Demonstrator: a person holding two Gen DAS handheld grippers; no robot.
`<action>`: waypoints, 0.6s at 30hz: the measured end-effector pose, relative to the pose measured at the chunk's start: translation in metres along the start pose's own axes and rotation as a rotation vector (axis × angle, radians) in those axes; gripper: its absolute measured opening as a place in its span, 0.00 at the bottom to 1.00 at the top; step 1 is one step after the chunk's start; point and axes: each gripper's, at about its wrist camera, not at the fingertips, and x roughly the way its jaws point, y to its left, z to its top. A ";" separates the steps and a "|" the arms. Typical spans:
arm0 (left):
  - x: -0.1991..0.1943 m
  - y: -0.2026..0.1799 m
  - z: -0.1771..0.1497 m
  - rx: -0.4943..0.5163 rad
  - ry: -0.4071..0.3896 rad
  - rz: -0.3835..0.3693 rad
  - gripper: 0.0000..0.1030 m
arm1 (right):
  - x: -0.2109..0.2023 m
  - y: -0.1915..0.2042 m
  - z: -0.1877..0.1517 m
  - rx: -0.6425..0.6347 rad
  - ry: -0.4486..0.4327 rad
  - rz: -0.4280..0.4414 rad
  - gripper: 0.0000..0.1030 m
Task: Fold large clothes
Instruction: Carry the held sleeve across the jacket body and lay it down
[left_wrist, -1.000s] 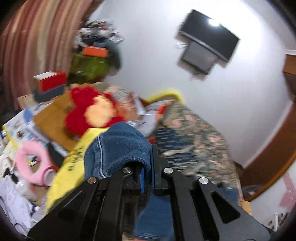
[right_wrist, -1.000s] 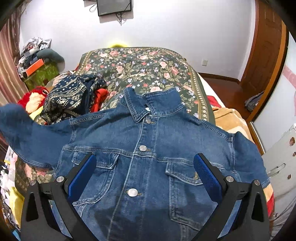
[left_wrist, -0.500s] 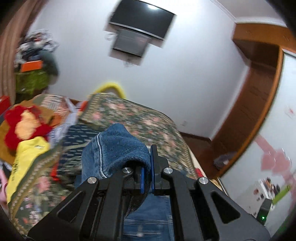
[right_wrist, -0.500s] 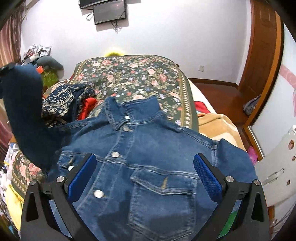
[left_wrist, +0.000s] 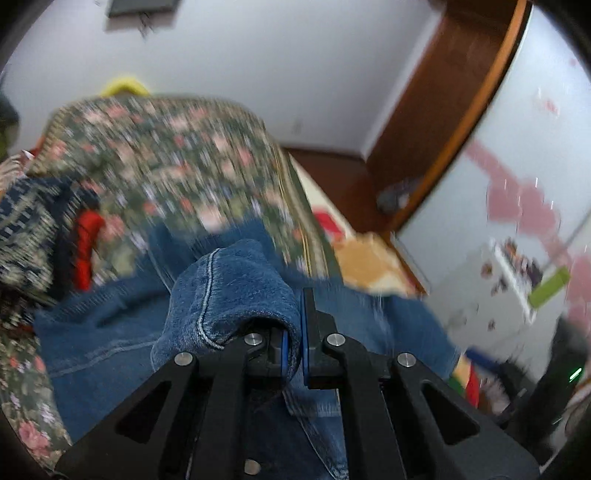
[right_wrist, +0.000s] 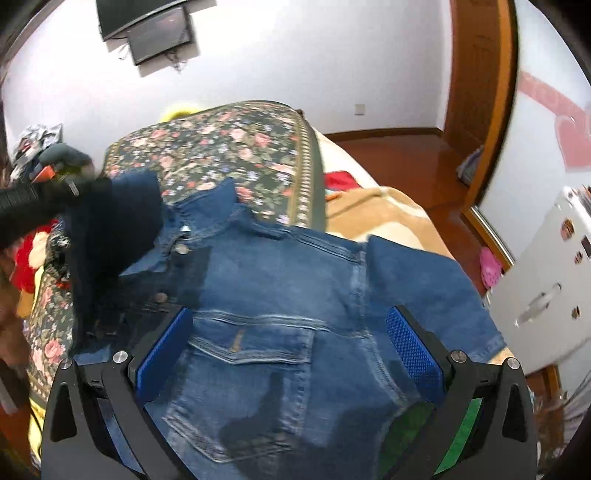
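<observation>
the left gripper (left_wrist: 293, 332) is clenched on the cuff of the denim jacket's sleeve (left_wrist: 236, 295), holding it up over the jacket's front. the right gripper (right_wrist: 291, 343) hangs released, blue pads wide apart above the chest pocket. the denim jacket (right_wrist: 295, 295) lies face up, buttoned, on the floral bedspread (right_wrist: 221, 147).

The left tool (left_wrist: 293, 332) pinches a denim sleeve (left_wrist: 236, 291) above the floral bedspread (left_wrist: 177, 147).
</observation>
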 end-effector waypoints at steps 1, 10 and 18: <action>0.013 -0.005 -0.007 0.013 0.046 -0.003 0.04 | 0.001 -0.005 -0.001 0.012 0.007 -0.005 1.00; 0.052 -0.032 -0.057 0.124 0.253 0.001 0.05 | 0.003 -0.023 -0.015 0.046 0.042 -0.039 1.00; 0.017 -0.030 -0.057 0.146 0.214 -0.052 0.34 | 0.005 -0.022 -0.019 0.069 0.063 -0.041 1.00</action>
